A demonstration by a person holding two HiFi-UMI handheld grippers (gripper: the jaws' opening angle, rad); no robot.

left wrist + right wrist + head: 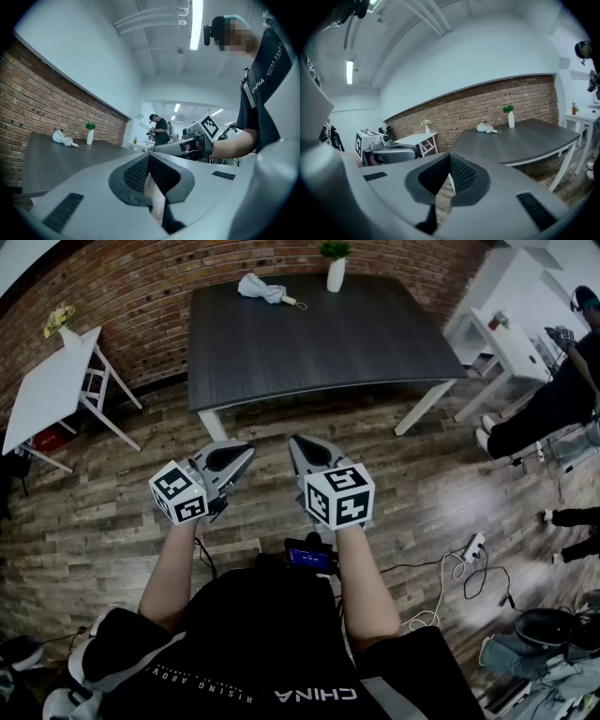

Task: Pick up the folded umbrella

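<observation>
The folded umbrella [262, 287], pale with a short handle strap, lies at the far edge of the dark table [319, 352], left of a white vase with a green plant [336, 273]. Both grippers hang over the wooden floor, well short of the table's near edge. My left gripper [247, 450] is shut with nothing in it, and so is my right gripper [294, 442]. In the left gripper view the umbrella [63, 138] is small and far off to the left. The right gripper view shows the umbrella [486, 128] beside the vase [511, 119], beyond the closed jaw tips.
A white side table [52, 381] with flowers stands at the left by the brick wall. Another white table [506, 343] and a seated person [553, 399] are at the right. A power strip [473, 547] and cables lie on the floor at the right.
</observation>
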